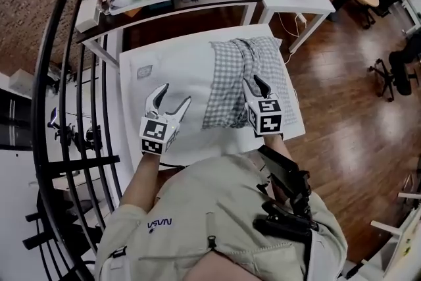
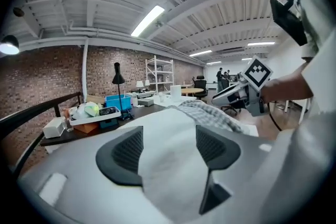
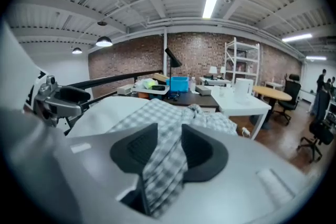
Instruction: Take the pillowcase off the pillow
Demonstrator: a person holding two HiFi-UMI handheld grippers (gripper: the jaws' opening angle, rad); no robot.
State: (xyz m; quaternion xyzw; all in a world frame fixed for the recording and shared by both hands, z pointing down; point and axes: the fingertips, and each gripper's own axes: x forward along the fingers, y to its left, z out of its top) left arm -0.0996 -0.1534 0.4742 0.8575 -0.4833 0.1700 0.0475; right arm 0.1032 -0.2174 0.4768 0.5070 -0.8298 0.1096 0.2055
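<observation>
Person is standing at the near edge of a white surface (image 1: 126, 89), both forearms reaching forward and both tools tilting slightly down. The left claw (image 1: 175, 93) is sitting over the bare white half of the pillow (image 1: 174, 69). Its jaws are standing wide apart, with white pillow bulging up between them and neither pad pinching it. The right claw (image 1: 255, 83) is sitting at the near edge of the checked grey-and-white pillowcase (image 1: 240, 76). Its jaws are standing at a narrow gap, and a fold of checked cloth is running loosely between the pads and down toward the camera, not clamped.

The pillowcase is lying bunched over the right part of the pillow, its far end crumpled into wrinkles, leaving the left part uncovered.

Each tool is carrying a cube with black-and-white square markers, left (image 1: 156, 135) and right (image 1: 265, 116). A logo on the beige shirt (image 1: 160, 224) is showing upside down to the head view and looking like "NASA". A small grey label (image 1: 145, 71) is showing on the white near the pillow's far left corner, print too small to read.
</observation>
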